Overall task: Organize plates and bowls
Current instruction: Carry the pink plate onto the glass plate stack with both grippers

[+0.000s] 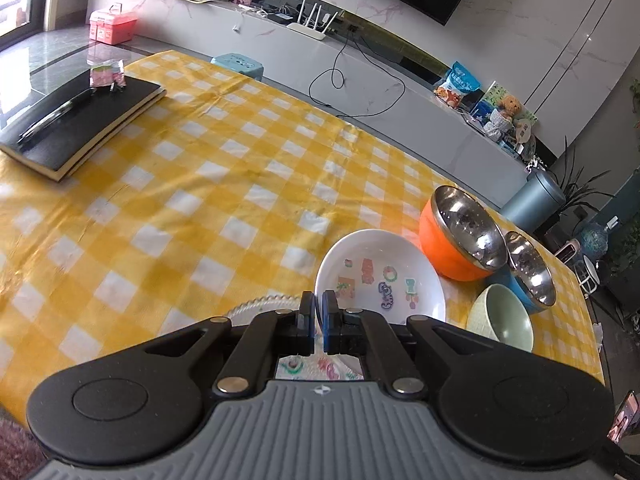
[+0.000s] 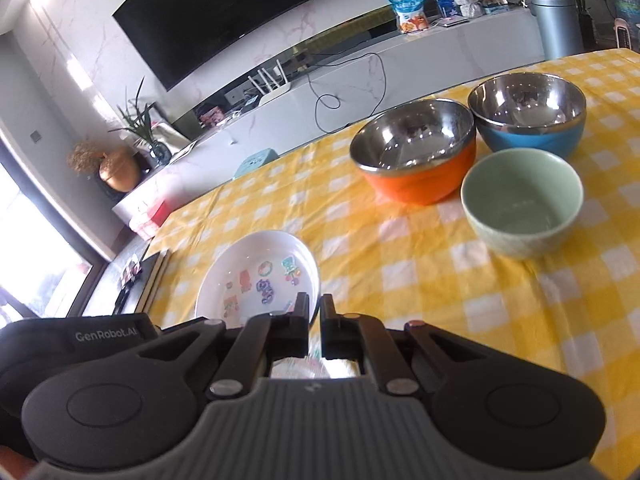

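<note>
Both grippers pinch the white plate [image 1: 380,276] rim: left gripper [image 1: 319,312] and right gripper [image 2: 314,314], plate lifted above the checked tablecloth [image 1: 200,184]. Risk: thin rim grips slip, or uneven hands tilt it onto the green bowl [image 2: 520,200]

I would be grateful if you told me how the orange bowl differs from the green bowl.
The orange bowl has a shiny steel inside; the green bowl is matte pale green inside. The orange bowl looks wider than the green bowl. The orange bowl stands further back, beside the blue bowl; the green bowl stands nearer the camera. Both stand upright and empty on the checked cloth.
</note>
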A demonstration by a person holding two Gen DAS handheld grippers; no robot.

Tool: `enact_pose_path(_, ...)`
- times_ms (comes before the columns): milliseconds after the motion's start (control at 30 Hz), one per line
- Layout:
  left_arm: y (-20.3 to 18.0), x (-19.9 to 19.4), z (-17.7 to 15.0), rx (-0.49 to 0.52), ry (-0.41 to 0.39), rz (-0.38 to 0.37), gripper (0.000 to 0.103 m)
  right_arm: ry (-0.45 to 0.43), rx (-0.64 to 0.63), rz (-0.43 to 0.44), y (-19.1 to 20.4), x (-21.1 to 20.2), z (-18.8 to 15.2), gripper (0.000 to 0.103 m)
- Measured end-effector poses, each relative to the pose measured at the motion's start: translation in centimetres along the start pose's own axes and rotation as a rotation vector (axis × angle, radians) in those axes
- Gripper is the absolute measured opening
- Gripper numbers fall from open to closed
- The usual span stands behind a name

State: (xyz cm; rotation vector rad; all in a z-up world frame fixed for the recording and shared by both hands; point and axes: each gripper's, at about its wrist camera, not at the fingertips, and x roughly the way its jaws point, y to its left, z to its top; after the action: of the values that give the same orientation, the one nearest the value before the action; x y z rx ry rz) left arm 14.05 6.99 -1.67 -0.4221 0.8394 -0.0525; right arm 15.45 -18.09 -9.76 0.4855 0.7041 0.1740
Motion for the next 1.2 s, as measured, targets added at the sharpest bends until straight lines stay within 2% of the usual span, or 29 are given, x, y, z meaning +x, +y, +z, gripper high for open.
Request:
enact_pose_path(200, 0.9, -2.5, -2.2, -0.01, 0.006, 0.035, 0.003, 0.035, -0.037, 0.006, 0.9, -2.4, -2.8, 0.002)
enact_pose_path(467, 2.1, -3.1, -4.6, -0.021, 0.046, 0.069, 0.003, 0.079, -0.082, 0.009, 0.8, -3.4, -5.3, 0.001)
enact_pose_path(833, 2.8, -1.4, -5.3, -0.032, 0.066, 0.077, 0.012, 0.118, -0.017, 0.015, -0.2, -1.7, -5.7, 0.0)
enact_pose_path(1200, 2.7, -0.2, -5.2, 0.009, 0.059, 0.093, 0.013, 0.13, -0.021, 0.008, -0.4, -0.2, -5.8, 0.0)
